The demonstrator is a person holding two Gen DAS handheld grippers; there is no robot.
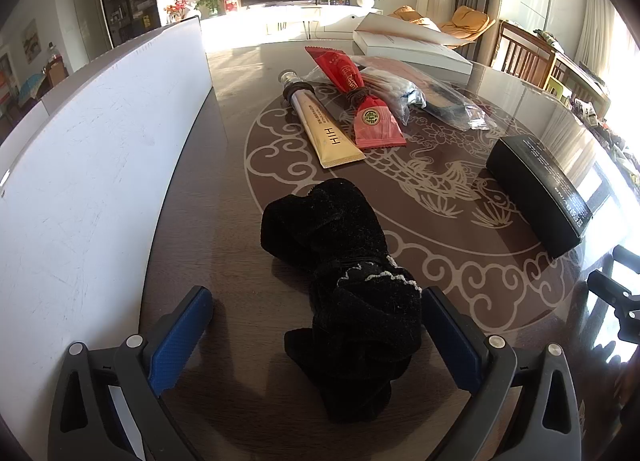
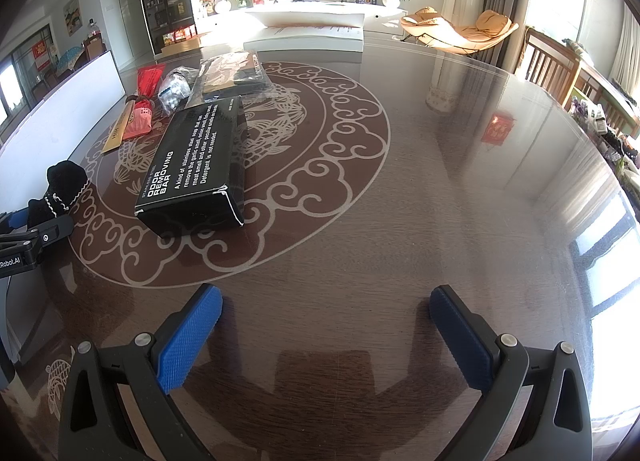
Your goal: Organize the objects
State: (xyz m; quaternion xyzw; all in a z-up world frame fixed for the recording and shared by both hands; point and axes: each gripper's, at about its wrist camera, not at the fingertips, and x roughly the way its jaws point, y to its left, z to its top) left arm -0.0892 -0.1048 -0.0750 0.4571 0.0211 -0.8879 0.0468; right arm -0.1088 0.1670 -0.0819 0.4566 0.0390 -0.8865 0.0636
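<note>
- A white box (image 1: 100, 165) is noted at the far left of the table (image 1: 240, 189).
- The left gripper (image 1: 316, 335) is held with fingers spread, nothing pinched; the black cloth bundle (image 1: 344, 285) lies between them, its long axis running forward along the fingers, the right pad apparently touching it.
- A gold tube (image 1: 324, 129), red sachet (image 1: 360, 101) and black carton (image 2: 196, 165) lie beyond, well apart.
- The right gripper (image 2: 326, 335) is spread over bare table; the left hand is judged nearer.
</note>
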